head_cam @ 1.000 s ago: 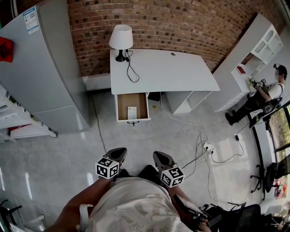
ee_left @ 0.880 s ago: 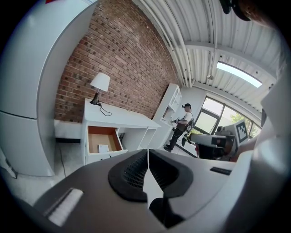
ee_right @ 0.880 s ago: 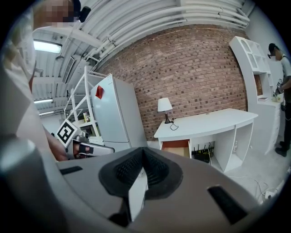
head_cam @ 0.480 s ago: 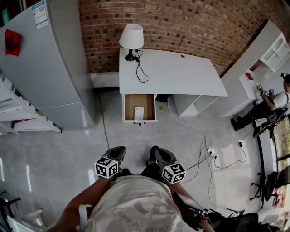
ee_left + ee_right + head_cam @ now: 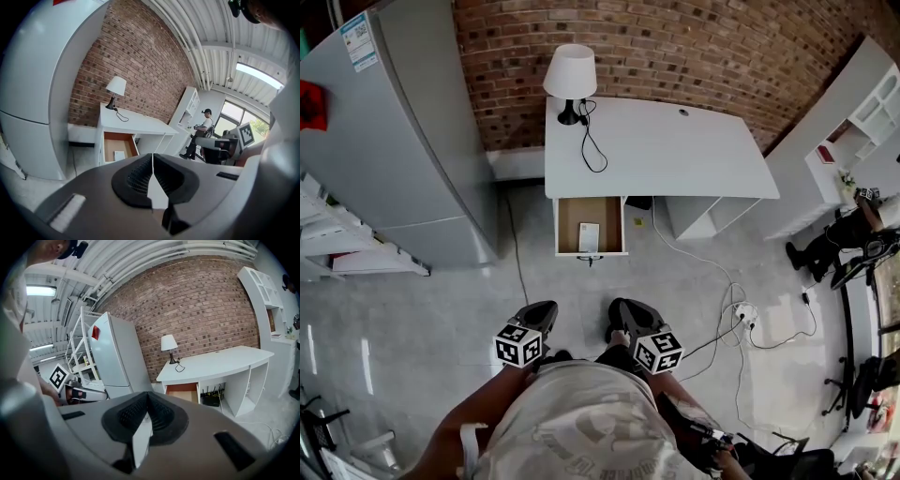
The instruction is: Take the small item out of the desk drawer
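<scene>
- Down at the bottom of the head view, the left gripper point(image 5: 542, 311) and the right gripper point(image 5: 622, 311) sit side by side just ahead of the person's body. Both are over the pale grey tiled floor point(image 5: 412, 309) and well apart from the desk.
- The left gripper's jaws are pressed together, with the black ribbed pads point(image 5: 138, 176) meeting and nothing between them. Its own view makes that pretty clear.
- Same deal on the right gripper: jaws closed up tight, nothing in them.
- Straight ahead is the white flat-topped desk point(image 5: 661, 150), pushed against the red brick wall point(image 5: 675, 47).
- A wooden-lined drawer point(image 5: 591, 253) with a white front is pulled out at the desk's left end and hangs open over the floor.
- The small flat white rectangular item point(image 5: 589, 236) lies on the drawer bottom, roughly centred and a bit nearer the front edge. Neither gripper is anywhere near it.
- A white-shaded table lamp point(image 5: 570, 80) on a black base stands at the desk's back left corner, and its black cord point(image 5: 592, 150) trails across the top.
- A tall grey fridge point(image 5: 403, 141) stands left of the desk, by the same wall.
- A white power strip point(image 5: 744, 312) with cables lies on the floor, off to the right of the grippers.
- Way over at the right edge, another person point(image 5: 844, 234) is next to the white shelving unit point(image 5: 862, 112).
</scene>
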Available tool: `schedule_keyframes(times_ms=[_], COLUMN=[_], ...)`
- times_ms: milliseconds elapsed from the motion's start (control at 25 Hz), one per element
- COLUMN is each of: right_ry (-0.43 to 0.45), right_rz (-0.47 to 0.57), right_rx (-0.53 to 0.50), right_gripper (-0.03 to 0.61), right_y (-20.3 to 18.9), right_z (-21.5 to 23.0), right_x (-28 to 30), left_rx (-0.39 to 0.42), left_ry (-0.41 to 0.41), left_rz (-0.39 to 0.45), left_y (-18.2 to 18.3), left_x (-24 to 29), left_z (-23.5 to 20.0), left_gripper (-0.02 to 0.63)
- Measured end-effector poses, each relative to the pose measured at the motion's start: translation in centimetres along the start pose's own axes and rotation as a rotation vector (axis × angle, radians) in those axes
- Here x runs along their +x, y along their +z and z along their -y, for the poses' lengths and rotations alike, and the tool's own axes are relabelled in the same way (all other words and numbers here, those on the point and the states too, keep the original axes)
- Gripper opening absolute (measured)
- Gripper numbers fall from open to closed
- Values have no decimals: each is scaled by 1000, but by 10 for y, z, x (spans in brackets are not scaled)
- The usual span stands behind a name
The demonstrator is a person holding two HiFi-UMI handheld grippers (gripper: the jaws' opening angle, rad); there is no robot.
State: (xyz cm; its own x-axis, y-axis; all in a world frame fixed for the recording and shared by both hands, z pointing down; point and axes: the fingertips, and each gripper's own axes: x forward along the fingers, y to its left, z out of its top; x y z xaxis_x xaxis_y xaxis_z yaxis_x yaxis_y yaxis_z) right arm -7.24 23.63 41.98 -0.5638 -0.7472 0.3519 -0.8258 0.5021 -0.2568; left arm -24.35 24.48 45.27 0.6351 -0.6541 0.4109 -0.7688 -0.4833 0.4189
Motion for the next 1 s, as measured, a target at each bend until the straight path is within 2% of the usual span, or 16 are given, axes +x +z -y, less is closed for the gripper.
schedule_keyframes(times_ms=[320, 760, 1000], right_ry=[8, 133, 157], right_rz=[-17, -30, -32], right_rx=[40, 10, 15], right_gripper=[6, 6, 6], right_y=[9, 56, 79], right_z=[53, 108, 151], right_x=[23, 90, 111], left_rx=[20, -13, -25], left_ry=[7, 119, 163], left_rz=[-18, 5, 9], left_y=[21, 65, 92], left_x=[50, 102, 138], left_z=[0, -21, -28], left_gripper=[12, 12, 12])
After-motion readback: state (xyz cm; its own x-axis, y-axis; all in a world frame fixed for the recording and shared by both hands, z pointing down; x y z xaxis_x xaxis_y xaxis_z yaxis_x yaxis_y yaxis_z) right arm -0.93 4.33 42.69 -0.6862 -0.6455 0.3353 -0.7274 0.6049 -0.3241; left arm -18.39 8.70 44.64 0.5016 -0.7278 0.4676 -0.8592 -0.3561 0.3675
